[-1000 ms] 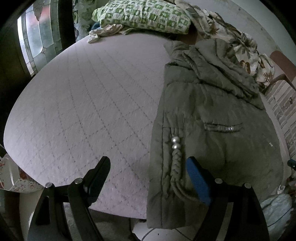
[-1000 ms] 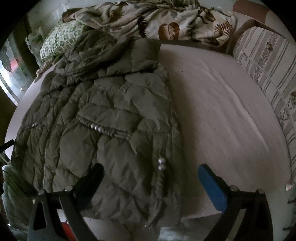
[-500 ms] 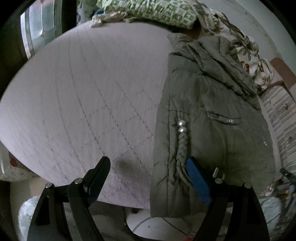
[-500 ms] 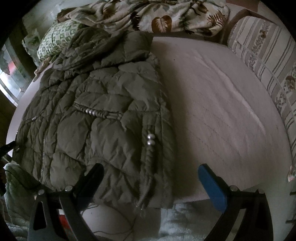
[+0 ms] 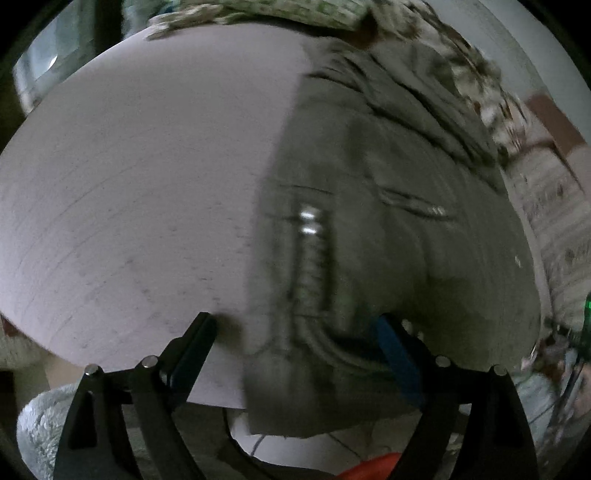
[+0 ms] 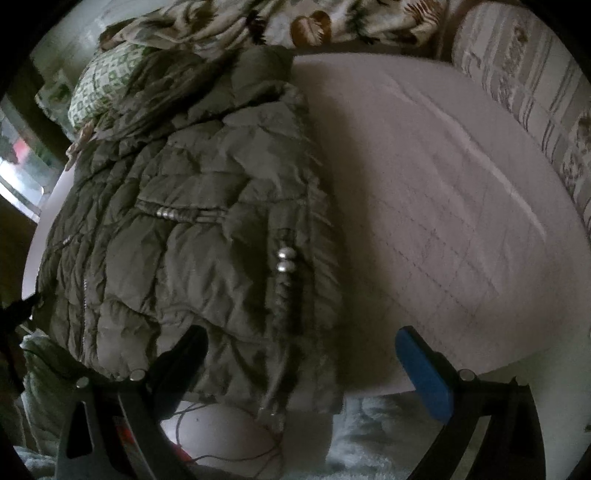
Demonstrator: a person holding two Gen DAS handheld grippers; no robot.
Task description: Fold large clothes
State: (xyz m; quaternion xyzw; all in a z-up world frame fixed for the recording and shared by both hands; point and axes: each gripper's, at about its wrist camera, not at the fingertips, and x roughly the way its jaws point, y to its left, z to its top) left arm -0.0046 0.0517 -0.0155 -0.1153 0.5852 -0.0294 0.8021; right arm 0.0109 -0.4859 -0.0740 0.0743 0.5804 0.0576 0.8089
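An olive quilted hooded jacket (image 5: 388,229) lies flat on a pale quilted mattress (image 5: 140,177), hem at the near edge, hood toward the pillows. It also shows in the right wrist view (image 6: 192,236). A braided cord with two silver beads (image 5: 308,221) runs down each side near the hem (image 6: 284,260). My left gripper (image 5: 295,332) is open, straddling the jacket's left hem corner. My right gripper (image 6: 301,341) is open, straddling the right hem corner. The left view is blurred.
A green-patterned pillow (image 6: 103,85) and a leaf-print blanket (image 6: 295,22) lie at the head of the mattress (image 6: 461,206). A striped cushion (image 6: 532,96) runs along the right. A fluffy pale rug (image 6: 369,435) and a window (image 5: 48,62) are nearby.
Both grippers have moved forward and down toward the jacket's hem, so the hem corners now sit between their open fingers. The jacket has not moved.
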